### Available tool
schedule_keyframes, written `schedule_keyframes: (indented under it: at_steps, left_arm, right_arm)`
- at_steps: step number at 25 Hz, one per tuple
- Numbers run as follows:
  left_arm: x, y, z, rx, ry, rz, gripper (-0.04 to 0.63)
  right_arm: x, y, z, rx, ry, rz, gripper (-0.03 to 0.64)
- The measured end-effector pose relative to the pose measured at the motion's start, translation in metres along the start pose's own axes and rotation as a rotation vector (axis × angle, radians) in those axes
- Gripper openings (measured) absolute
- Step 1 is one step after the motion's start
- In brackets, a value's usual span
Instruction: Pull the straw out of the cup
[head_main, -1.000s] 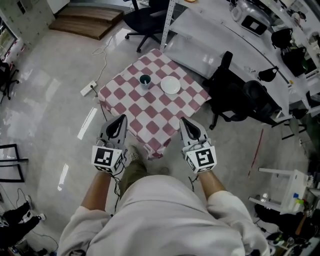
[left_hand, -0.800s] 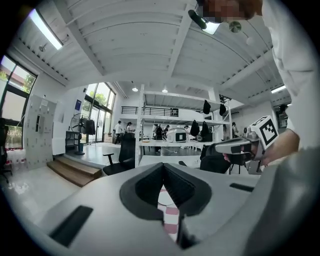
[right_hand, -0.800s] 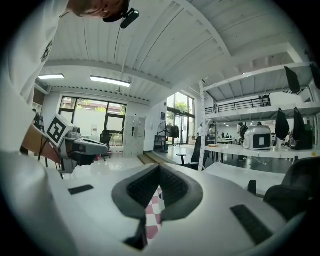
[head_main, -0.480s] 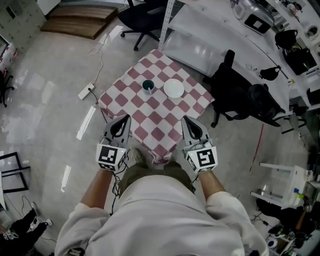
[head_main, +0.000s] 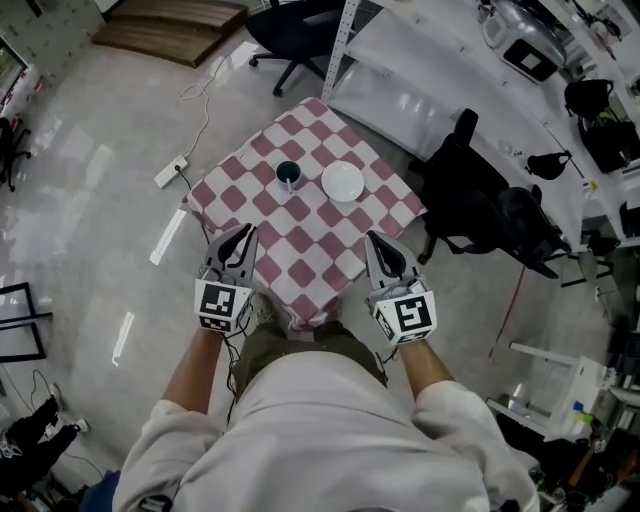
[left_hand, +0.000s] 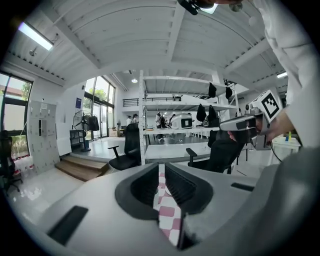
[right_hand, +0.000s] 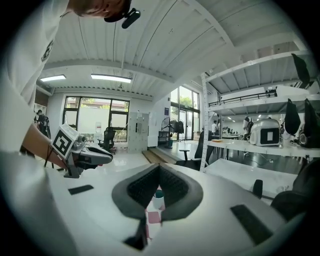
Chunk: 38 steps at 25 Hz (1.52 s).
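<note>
- Left gripper (head_main: 243, 233): jaws closed with nothing between them. It is held low at the near edge of the counter (head_main: 312, 245), well apart from the cup (head_main: 288, 175). Reads as an approach pose, no grasp yet.
- Right gripper (head_main: 373, 240): jaws also together and empty, aimed across the counter. The cup lines up past its jaws in the right gripper view, so it is probably the one meant for the straw.
- Cup stands upright on the far side of the counter, just beside a white plate (head_main: 342, 181).
- Straw is too small to make out in any view; presumably in the cup.
- Task not started. Either gripper would have to open before it can pinch the straw.
</note>
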<state>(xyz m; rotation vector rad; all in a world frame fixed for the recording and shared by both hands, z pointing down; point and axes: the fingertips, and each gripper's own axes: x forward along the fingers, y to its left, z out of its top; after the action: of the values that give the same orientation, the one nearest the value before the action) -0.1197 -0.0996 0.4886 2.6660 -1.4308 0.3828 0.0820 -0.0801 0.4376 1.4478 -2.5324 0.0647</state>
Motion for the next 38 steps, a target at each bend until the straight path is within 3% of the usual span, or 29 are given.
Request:
schedule_keyframes:
  at_steps: [3,12,38]
  left_arm:
    - [0.013,0.0,-0.008,0.009,0.031,0.011,0.095]
    - [0.046,0.003,-0.036,0.027,0.109,0.005,0.151]
    - [0.16,0.02,-0.14,0.028,0.287,-0.055,0.152]
  right_arm:
    - [0.001,-0.007,-0.003,-0.002,0.002,0.01,0.003]
    - [0.001,-0.025,-0.016,0.009,0.037,0.002,0.003]
    - [0.012,-0.07,-0.06,0.036,0.15,-0.072,0.003]
